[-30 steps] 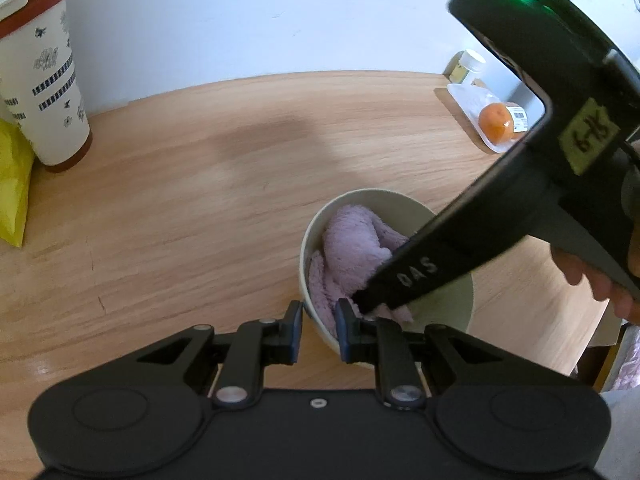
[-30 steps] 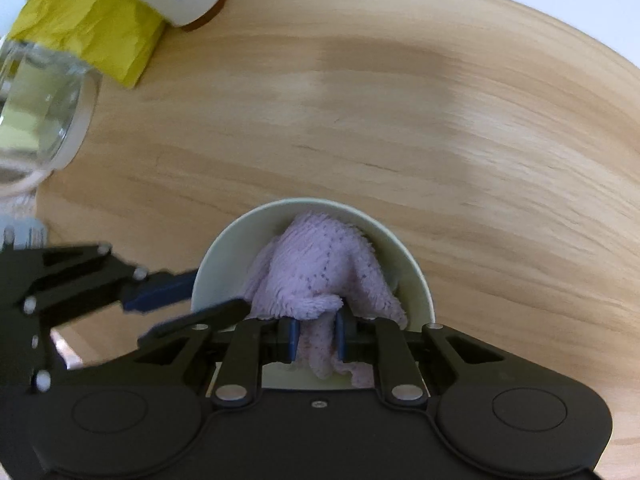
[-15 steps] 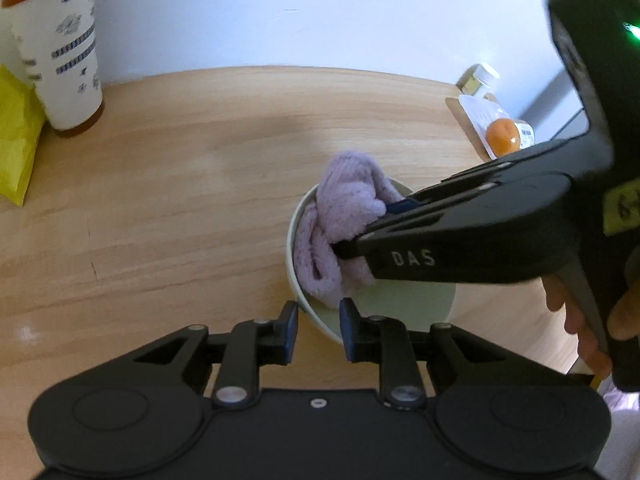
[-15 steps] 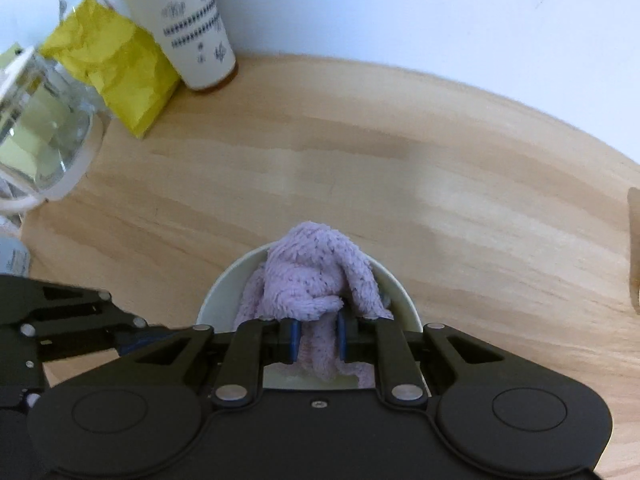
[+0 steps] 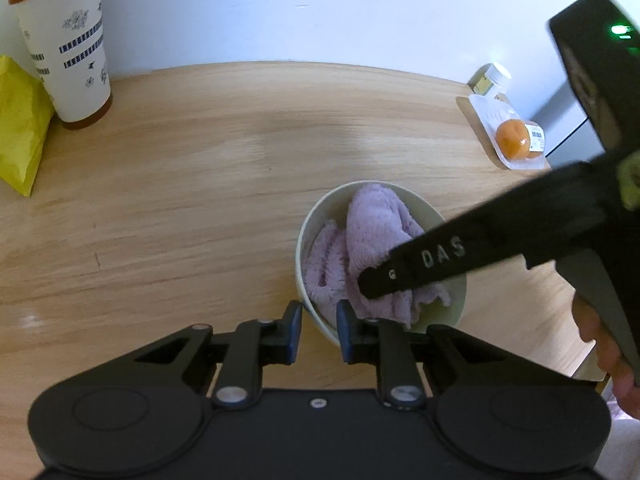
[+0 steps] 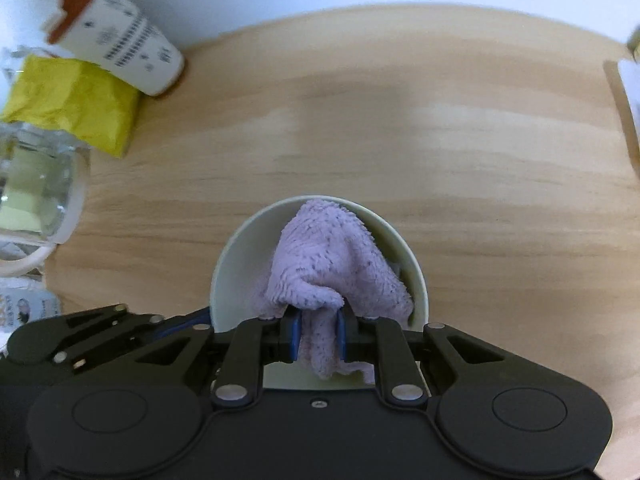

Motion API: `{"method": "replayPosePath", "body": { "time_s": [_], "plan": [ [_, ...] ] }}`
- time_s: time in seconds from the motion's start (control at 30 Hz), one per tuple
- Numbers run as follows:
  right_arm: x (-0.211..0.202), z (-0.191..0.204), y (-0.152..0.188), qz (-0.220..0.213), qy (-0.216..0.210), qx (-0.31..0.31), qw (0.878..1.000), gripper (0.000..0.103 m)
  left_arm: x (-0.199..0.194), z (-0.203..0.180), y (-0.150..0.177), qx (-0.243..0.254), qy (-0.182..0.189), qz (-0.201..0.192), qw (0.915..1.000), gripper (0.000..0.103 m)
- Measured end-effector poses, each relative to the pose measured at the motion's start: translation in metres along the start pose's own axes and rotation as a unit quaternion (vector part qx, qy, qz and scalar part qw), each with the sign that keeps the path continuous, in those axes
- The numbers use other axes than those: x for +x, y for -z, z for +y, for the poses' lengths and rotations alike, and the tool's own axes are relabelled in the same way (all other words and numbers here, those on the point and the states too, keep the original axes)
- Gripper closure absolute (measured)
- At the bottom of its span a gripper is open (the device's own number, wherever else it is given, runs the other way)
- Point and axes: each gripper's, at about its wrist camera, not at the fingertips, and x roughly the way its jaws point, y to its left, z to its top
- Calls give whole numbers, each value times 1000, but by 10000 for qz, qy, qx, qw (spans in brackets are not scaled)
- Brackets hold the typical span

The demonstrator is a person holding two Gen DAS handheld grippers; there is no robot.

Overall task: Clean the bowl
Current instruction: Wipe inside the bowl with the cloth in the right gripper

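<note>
A: Purple and fluffy, that cloth (image 6: 332,268). Where is it?

B: Down inside the pale green bowl (image 5: 316,216), bunched up. The bowl sits on the wooden surface (image 5: 200,168), near the front edge.

A: Who has the cloth?

B: The right tool (image 6: 318,338). Its two fingers are squeezed in on a fold of cloth, with only the cloth between them.

A: And the left tool (image 5: 318,330)?

B: Its fingers sit on each side of the bowl's near wall, one outside, one inside. They look pinched on the rim, but I cannot tell if they press.

A: Which way to rub?

B: The cloth lies straight ahead of the right tool, against the far wall. I think it should sweep round the inside
</note>
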Motion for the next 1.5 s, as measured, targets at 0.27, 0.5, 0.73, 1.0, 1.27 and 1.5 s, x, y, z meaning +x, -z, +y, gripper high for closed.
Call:
{"method": "replayPosePath", "body": {
  "time_s": [0.27, 0.5, 0.73, 1.0, 1.27, 1.5],
  "plan": [
    [9, 7, -8, 162, 404, -55, 9990, 87, 1, -2, 1, 93, -61, -27, 9999, 85],
    [11, 17, -12, 133, 782, -142, 9967, 85, -1, -3, 3, 169, -185, -59, 9997, 85],
    [-9, 8, -10, 31, 726, 7, 9974, 88, 0, -3, 3, 121, -227, -47, 9997, 85],
    [-34, 14, -7, -120, 702, -237, 9972, 87, 3, -2, 2, 65, -221, -14, 9997, 85],
    [-14, 24, -16, 215, 741, -1135, 9905, 86, 5, 1, 2, 239, -140, -87, 9996, 85],
    [25, 35, -32, 641, 786, -1760, 9792, 85, 5, 7, 2, 185, 47, -108, 9998, 87]
  ]
}}
